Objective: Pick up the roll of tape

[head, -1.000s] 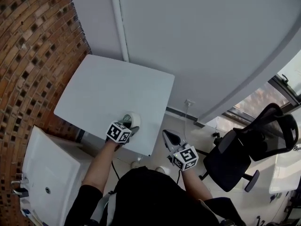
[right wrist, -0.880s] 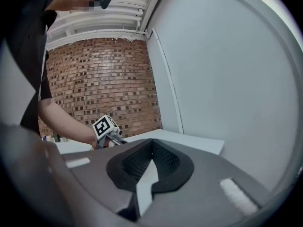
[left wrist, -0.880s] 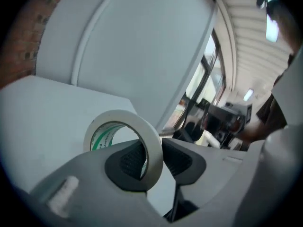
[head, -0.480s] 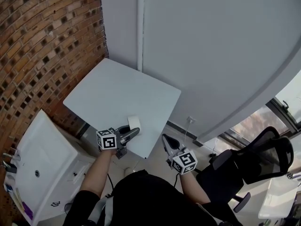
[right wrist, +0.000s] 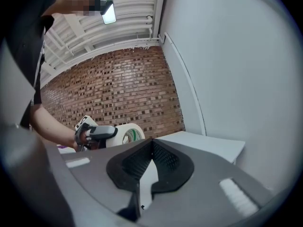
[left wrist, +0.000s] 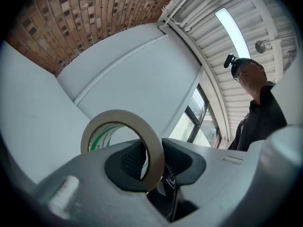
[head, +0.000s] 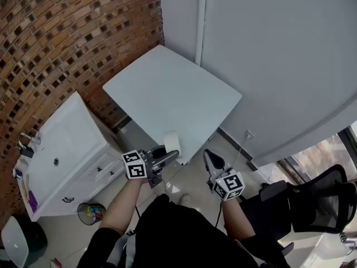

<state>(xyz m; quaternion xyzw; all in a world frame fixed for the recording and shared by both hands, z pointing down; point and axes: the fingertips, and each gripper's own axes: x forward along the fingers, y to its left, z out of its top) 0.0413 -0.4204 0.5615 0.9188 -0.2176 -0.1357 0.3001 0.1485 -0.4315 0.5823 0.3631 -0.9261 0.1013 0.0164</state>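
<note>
A roll of cream masking tape with a green-printed core hangs clear of the white table, just off its near edge. My left gripper is shut on it. In the left gripper view the roll's band stands upright between the two pads, the ring rising above the jaws. In the right gripper view the roll and the left gripper show at the left, in front of the brick wall. My right gripper hovers to the right of the roll over the floor, its jaws shut on nothing.
A white cabinet stands left of the table against the brick wall. A small waste bin sits on the floor below it. A black office chair is at the right. The grey wall runs behind the table.
The left gripper has lifted the tape off the table's near edge and drawn it up toward the person. The right gripper has shifted only a little. The head view has swung.
</note>
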